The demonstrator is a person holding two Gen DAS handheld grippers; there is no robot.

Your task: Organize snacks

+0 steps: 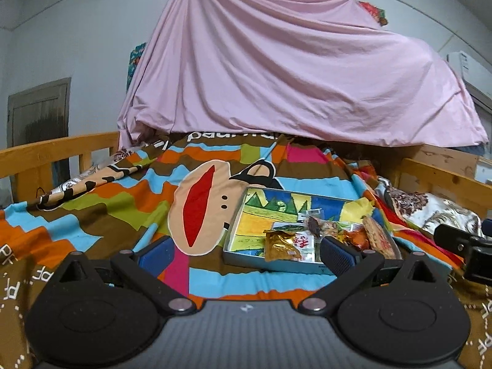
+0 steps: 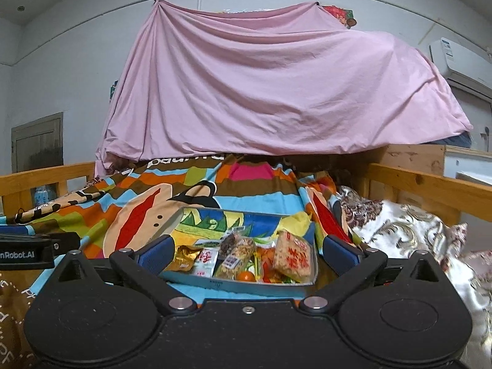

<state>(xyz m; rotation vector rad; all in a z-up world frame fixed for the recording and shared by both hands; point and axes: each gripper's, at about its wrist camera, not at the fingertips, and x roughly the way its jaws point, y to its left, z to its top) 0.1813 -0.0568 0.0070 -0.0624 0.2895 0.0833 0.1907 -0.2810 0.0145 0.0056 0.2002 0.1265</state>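
A shallow grey box with a colourful drawing inside lies on the bed; it also shows in the right wrist view. Several snack packets sit in its near right part: a gold packet, a white and red packet, a nut bar, a rice cracker pack and a small orange round sweet. My left gripper is open and empty, left of the snacks. My right gripper is open and empty, just in front of the box.
A striped monkey-print blanket covers the bed. Wooden rails run along both sides. A pink sheet hangs over the far end. A floral pillow lies at the right. The other gripper shows at the edge of each view.
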